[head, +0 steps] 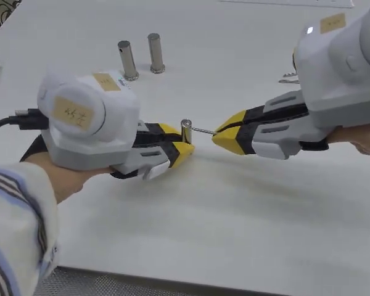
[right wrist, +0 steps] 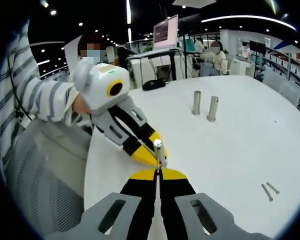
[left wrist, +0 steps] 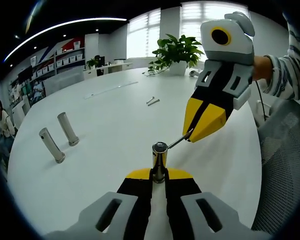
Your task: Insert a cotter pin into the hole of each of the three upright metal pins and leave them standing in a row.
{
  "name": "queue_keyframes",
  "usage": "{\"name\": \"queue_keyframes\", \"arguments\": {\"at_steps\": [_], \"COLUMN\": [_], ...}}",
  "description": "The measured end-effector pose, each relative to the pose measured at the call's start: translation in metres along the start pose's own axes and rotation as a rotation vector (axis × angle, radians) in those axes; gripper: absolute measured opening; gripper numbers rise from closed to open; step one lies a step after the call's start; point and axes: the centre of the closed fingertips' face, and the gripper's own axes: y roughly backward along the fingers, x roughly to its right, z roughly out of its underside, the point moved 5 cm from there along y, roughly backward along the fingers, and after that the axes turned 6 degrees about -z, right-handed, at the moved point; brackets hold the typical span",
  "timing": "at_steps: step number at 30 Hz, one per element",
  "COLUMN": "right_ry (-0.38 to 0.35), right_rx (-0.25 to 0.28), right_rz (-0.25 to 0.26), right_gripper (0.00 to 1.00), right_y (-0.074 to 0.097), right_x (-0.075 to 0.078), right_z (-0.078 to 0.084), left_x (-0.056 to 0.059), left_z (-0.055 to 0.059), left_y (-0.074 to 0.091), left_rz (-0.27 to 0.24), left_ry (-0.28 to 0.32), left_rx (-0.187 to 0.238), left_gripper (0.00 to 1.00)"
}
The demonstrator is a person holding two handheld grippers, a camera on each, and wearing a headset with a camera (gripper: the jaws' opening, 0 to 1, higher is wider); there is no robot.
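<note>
Left gripper (left wrist: 159, 175) clamps metal pin (left wrist: 159, 152); right gripper (head: 217, 137) pinches cotter pin (head: 203, 130). Hole unclear to us: skewed push likely bends it.

Head view looks down from above and behind both hands onto the white workbench top (head: 234, 234); the left gripper view sits low and very close behind the short upright silver metal pin (left wrist: 159, 157), facing the yellow-tipped right gripper (left wrist: 190, 136); the right gripper view faces back the opposite way, equally close; all three views share that pin and the two matching upright silver pins (head: 128, 60) farther off.
</note>
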Motion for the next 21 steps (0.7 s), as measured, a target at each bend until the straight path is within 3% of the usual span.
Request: {"name": "queue_keyframes", "arguments": {"at_steps": [21], "right_ry": [0.035], "right_rx": [0.019], "right_rz": [0.008], "right_gripper": [0.03], "right_y": [-0.009], "right_x": [0.000], "right_z": [-0.006], "left_x": [0.001], "left_z": [0.001], "left_y": [-0.001], "left_rz": [0.001], "left_ry": [0.006], "left_rx": [0.006], "left_gripper": [0.07]}}
